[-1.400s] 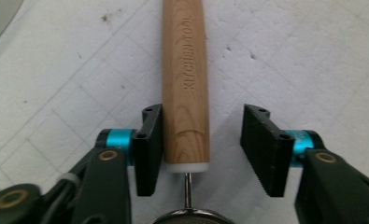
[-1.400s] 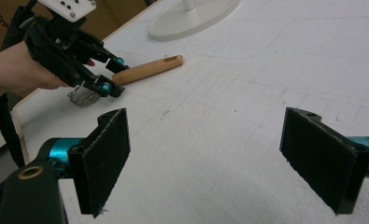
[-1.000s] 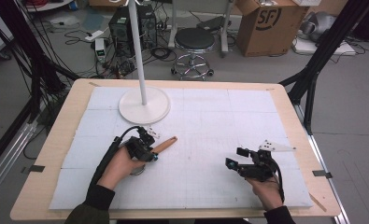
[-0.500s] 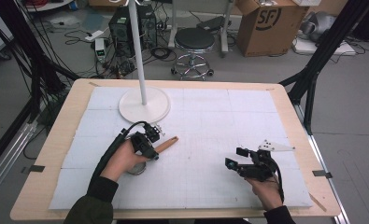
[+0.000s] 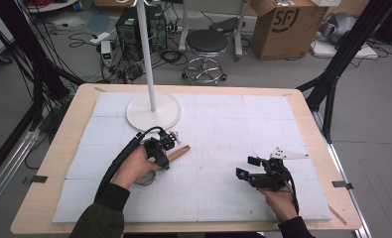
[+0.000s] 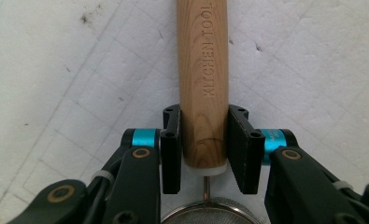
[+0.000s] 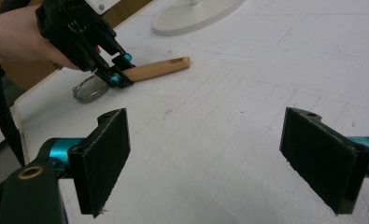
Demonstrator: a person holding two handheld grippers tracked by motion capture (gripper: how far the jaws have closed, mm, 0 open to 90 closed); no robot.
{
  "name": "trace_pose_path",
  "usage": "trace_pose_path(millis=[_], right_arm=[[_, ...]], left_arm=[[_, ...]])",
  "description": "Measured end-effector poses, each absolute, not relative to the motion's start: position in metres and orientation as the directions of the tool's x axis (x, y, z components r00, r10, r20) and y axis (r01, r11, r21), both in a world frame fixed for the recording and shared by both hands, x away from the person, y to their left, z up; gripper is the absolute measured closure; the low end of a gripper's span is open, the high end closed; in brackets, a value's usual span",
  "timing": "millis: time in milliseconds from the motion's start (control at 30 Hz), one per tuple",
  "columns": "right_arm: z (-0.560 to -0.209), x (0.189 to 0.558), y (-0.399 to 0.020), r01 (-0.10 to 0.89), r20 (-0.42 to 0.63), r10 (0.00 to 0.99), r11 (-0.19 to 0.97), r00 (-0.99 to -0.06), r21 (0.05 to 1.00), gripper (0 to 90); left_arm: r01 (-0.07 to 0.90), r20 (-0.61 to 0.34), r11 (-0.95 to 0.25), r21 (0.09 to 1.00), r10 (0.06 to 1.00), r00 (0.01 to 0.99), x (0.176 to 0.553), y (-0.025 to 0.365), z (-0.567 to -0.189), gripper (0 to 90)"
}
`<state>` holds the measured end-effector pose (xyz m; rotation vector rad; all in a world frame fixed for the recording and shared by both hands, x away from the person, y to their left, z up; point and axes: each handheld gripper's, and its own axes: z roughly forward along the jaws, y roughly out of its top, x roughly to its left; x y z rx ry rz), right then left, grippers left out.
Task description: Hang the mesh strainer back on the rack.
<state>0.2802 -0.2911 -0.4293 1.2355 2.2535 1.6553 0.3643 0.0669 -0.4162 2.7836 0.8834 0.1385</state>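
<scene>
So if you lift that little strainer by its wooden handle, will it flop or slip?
Probably no flop: the wooden handle looks solid. It is round and smooth, so it might twist between the left hand-held gripper jaws. The strainer with its wire mesh looks light.

The high view looks forward and down from above the person's side, taking in the whole tabletop [image 5: 74,129], the floor beyond it and the white lamp base [image 5: 154,111] at the far left. The left gripper view sits very close, looking straight along its jaws at the wooden handle [image 6: 204,79] over the white mat. The right gripper view sits low, looking across the tabletop past its own jaws toward the left hand-held gripper [image 7: 119,70]. All three views share that handle; the lamp base [image 7: 191,11] appears in two.
</scene>
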Motion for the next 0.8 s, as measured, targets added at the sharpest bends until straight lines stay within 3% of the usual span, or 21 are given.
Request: trace_pose_path(millis=[233, 433, 800], right_arm=[[-0.427, 0.279, -0.29, 0.54, 0.375, 0.641, 0.075, -0.67, 0.838, 15.4], [-0.426, 0.281, -0.293, 0.54, 0.387, 0.65, 0.044, -0.654, 0.84, 15.5], [-0.424, 0.279, -0.294, 0.536, 0.382, 0.655, 0.041, -0.652, 0.843, 15.5]], left_arm=[[0.544, 0.021, -0.777, 0.316, 0.58, 0.815, 0.358, 0.077, -0.418, 69.1], [0.516, 0.001, -0.7, 0.495, 0.594, 0.805, 0.344, 0.099, -0.426, 69.4], [0.511, -0.034, -0.614, 0.602, 0.619, 0.784, 0.341, 0.121, -0.414, 69.3]])
